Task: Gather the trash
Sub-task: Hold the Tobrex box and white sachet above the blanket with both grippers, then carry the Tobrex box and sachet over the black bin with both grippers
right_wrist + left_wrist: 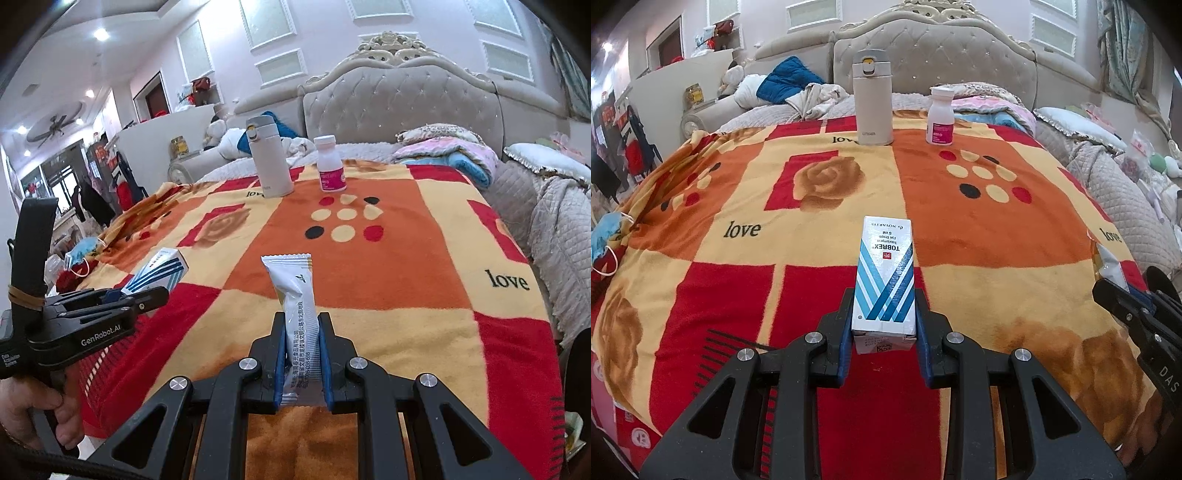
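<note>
My left gripper [884, 314] is shut on a white and blue eye-drop box [885, 273] and holds it above the patterned blanket [979, 229]. The box also shows in the right wrist view [159, 271], held by the left gripper [147, 295] at the left. My right gripper [302, 332] is shut on a white snack wrapper [295, 295], which stands up between its blue pads. In the left wrist view the right gripper [1115, 291] shows at the right edge with the wrapper [1112, 267]. A blue face mask [604, 236] lies at the blanket's left edge.
A beige thermos [872, 99] and a white pill bottle with a pink label [940, 116] stand at the far end of the blanket. Behind them are a tufted headboard [934, 51] and piled bedding [798, 86]. Grey quilts [554, 221] lie to the right.
</note>
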